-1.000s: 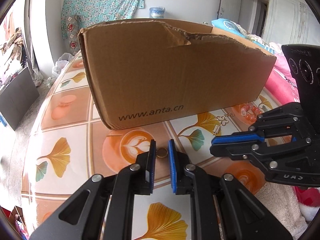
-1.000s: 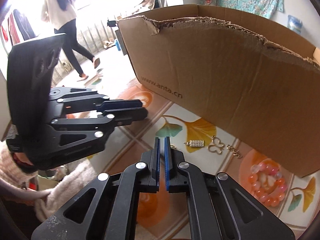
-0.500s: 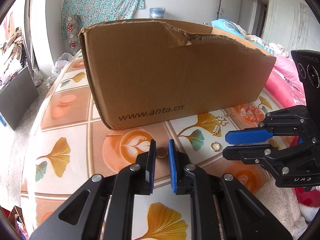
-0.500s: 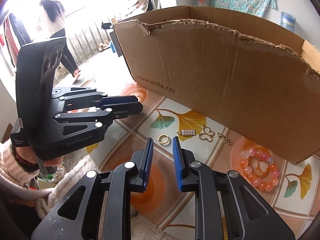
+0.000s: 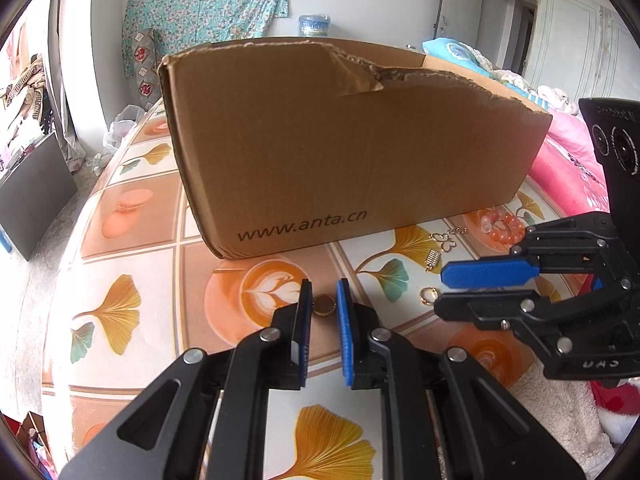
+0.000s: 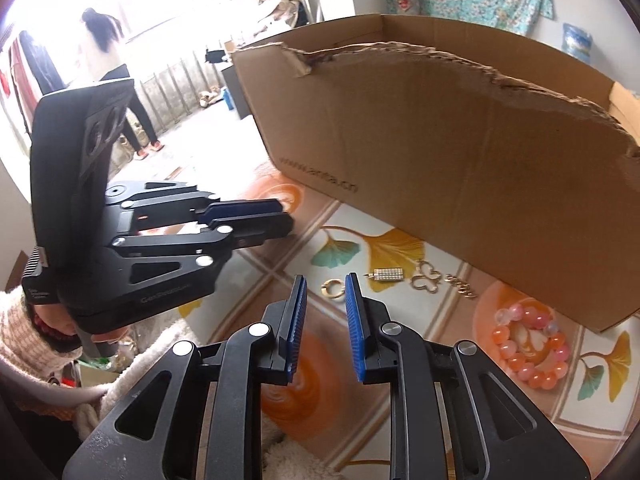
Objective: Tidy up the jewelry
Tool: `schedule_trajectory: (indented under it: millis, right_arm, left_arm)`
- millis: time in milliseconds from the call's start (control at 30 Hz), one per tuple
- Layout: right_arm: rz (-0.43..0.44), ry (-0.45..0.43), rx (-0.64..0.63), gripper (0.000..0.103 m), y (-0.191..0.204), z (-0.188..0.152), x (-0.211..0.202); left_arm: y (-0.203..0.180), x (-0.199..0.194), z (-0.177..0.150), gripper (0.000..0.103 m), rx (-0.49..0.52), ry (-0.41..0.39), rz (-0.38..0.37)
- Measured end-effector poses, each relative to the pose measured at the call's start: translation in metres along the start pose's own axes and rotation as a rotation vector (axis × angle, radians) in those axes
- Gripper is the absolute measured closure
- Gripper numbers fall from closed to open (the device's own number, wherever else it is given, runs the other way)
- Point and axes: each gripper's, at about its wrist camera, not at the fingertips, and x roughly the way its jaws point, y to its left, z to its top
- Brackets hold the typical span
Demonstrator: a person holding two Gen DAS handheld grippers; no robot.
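Note:
My left gripper [image 5: 324, 286] is shut on a small gold ring [image 5: 324, 305], held just above the patterned table. In the right wrist view the left gripper [image 6: 286, 218] hovers at the left, and its ring is hidden. My right gripper [image 6: 326, 281] is open and nothing sits between its pads. A second gold ring [image 6: 333, 289] lies on the table just past its tips, also visible as the ring [image 5: 427, 295] beside the right gripper [image 5: 440, 290]. Further right lie a rhinestone pendant [image 6: 387, 275], a butterfly charm [image 6: 427, 280] and a pink bead bracelet [image 6: 530, 346].
A big torn cardboard box [image 5: 340, 152] stands close behind the jewellery and fills the back of the table [image 5: 120, 240]. A fluffy white cloth [image 5: 560, 412] covers the near right corner. Pink bedding [image 5: 568, 168] lies beyond the table. A person [image 6: 108, 64] stands far off.
My right gripper went from shut to open and drew back a little, leaving a gold ring on the table. The left gripper kept still with its ring.

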Motion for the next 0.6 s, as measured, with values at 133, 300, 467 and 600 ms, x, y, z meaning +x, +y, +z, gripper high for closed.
schedule_trajectory:
  millis: [133, 300, 467, 600]
  right_arm:
    - [-0.044, -0.004, -0.016, 0.083, 0.004, -0.002, 0.003]
    - [-0.123, -0.022, -0.067, 0.085, 0.017, -0.003, 0.007]
    - [-0.173, -0.038, -0.085, 0.093, 0.025, -0.007, 0.008]
    - [-0.169, -0.047, -0.062, 0.093, 0.023, -0.005, 0.008]
  left_arm:
    - [0.0, 0.0, 0.0, 0.091, -0.002, -0.001, 0.001]
    - [0.0, 0.0, 0.0, 0.091, 0.0, 0.0, 0.001]
    - [0.001, -0.001, 0.0, 0.091, -0.002, -0.002, -0.005]
    - [0.003, -0.001, 0.0, 0.091, -0.011, -0.007, -0.016]
